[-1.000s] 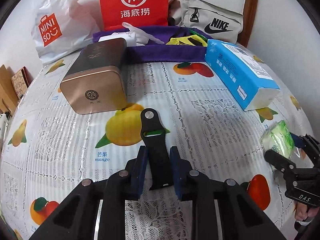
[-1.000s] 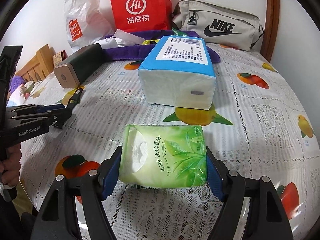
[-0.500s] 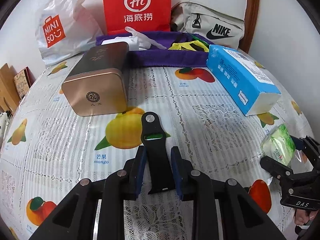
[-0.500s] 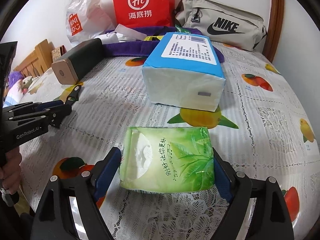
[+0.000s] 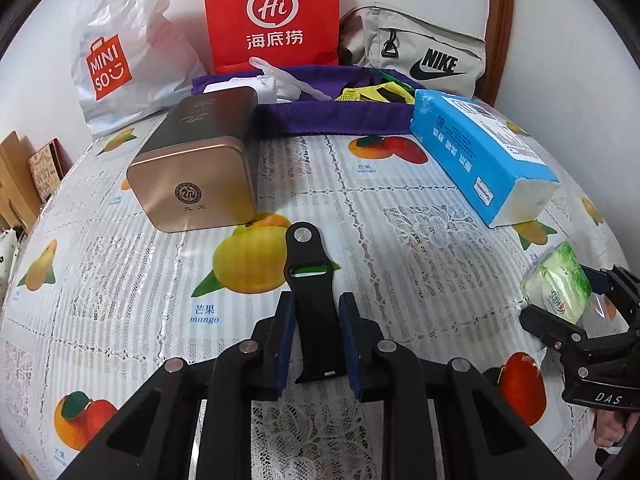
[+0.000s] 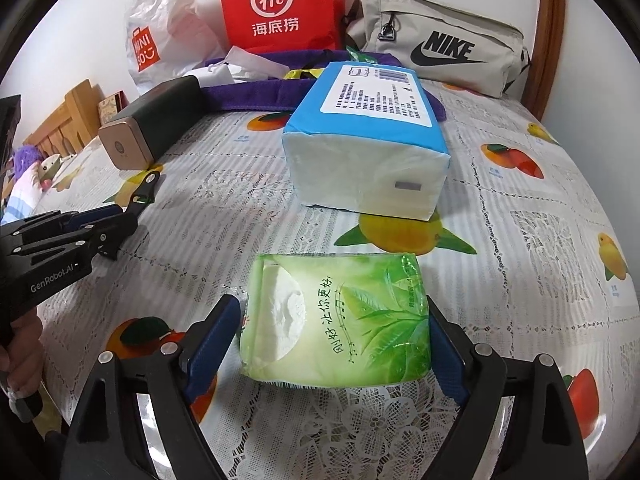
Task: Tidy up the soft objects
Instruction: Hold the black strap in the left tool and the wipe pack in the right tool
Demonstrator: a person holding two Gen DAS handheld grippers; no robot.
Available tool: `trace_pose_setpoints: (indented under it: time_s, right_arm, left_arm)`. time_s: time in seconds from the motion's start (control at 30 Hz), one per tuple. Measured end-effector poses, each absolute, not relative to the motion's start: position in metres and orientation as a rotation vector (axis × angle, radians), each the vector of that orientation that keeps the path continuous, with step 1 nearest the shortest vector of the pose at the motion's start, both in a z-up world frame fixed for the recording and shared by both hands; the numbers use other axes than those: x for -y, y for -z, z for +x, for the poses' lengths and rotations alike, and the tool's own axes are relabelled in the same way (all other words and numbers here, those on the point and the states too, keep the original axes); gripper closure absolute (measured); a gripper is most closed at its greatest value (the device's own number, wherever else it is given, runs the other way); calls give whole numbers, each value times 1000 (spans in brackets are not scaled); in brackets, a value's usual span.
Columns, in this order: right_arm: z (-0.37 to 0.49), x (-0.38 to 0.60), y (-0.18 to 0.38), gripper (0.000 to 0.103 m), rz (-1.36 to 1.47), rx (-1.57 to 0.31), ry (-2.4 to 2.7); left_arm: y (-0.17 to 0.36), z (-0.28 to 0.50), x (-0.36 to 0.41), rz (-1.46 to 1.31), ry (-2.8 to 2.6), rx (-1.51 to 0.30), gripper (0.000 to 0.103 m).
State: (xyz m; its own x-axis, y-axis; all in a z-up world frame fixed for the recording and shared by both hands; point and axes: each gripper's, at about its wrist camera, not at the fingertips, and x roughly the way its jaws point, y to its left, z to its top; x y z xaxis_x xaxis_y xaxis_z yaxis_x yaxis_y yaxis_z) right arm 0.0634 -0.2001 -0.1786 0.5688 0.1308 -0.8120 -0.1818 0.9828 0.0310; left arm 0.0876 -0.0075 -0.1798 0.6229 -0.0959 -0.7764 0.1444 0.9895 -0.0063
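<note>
Fingers of the left gripper (image 5: 315,340) are closing, and the black watch strap (image 5: 314,300) lies between their blue pads, flat on the tablecloth (image 5: 120,280). Thin gaps show at both sides of the strap, so the pads do not press on it. The far end of the strap, with its round metal stud, reaches out past the fingertips onto a printed mango.

Fingers of the right gripper (image 6: 334,340) are spread wide, one at each side of the green tissue pack (image 6: 340,320). The pack lies on the tablecloth between them. A gap shows at the left pad; the right pad is just beside the pack edge, and I cannot tell if it touches.

Beyond the left fingertips, a little to the left, a gold tin box (image 5: 200,168) lies on its side. Beyond the right fingertips lies the big blue tissue pack (image 6: 368,152), well apart from the green one.

Further, behind both, a purple cloth (image 5: 332,116) holds white and yellow things. At the wall stand a white shopping bag (image 5: 124,60), a red paper bag (image 5: 272,16) and a grey waist bag (image 6: 436,44).
</note>
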Motion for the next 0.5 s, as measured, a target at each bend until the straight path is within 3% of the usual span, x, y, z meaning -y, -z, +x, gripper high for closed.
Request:
trace_pose_setpoints:
  time_s: [0.5]
  right_arm:
    - [60,205,177,30,-47,-933,-171]
  left_arm:
    - [178,91,8,58,127,-895,82]
